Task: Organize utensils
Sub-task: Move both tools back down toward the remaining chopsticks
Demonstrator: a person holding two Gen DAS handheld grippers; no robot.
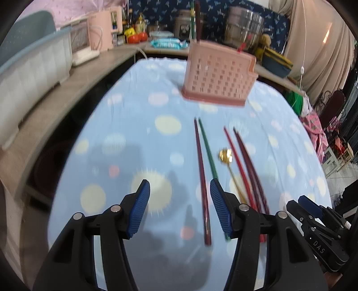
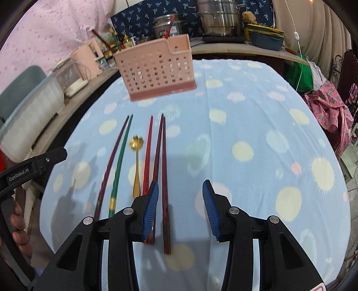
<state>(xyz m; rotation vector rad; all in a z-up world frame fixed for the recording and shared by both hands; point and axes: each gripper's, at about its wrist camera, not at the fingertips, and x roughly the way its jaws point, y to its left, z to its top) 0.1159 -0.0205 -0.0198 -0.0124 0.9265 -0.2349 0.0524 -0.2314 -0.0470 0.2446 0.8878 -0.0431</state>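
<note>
A pink perforated utensil holder (image 1: 218, 78) stands at the far side of the table, also in the right wrist view (image 2: 156, 69), with chopsticks standing in it. On the cloth lie a dark red chopstick (image 1: 201, 179), a green chopstick (image 1: 208, 150), a gold spoon (image 1: 228, 159), a red chopstick (image 1: 237, 163) and two dark chopsticks (image 1: 250, 167). My left gripper (image 1: 180, 184) is open above the dark red chopstick. My right gripper (image 2: 180, 185) is open and empty above a dark chopstick (image 2: 165, 179). The green chopstick (image 2: 120, 161) and spoon (image 2: 136, 161) lie to its left.
The table wears a light blue cloth with pale dots (image 2: 257, 138). A counter behind holds a white bin (image 1: 29, 73), a pink appliance (image 1: 100, 31), bottles, steel pots (image 2: 217, 18) and a blue dish (image 2: 266, 39). Clothes hang at the right (image 2: 329, 112).
</note>
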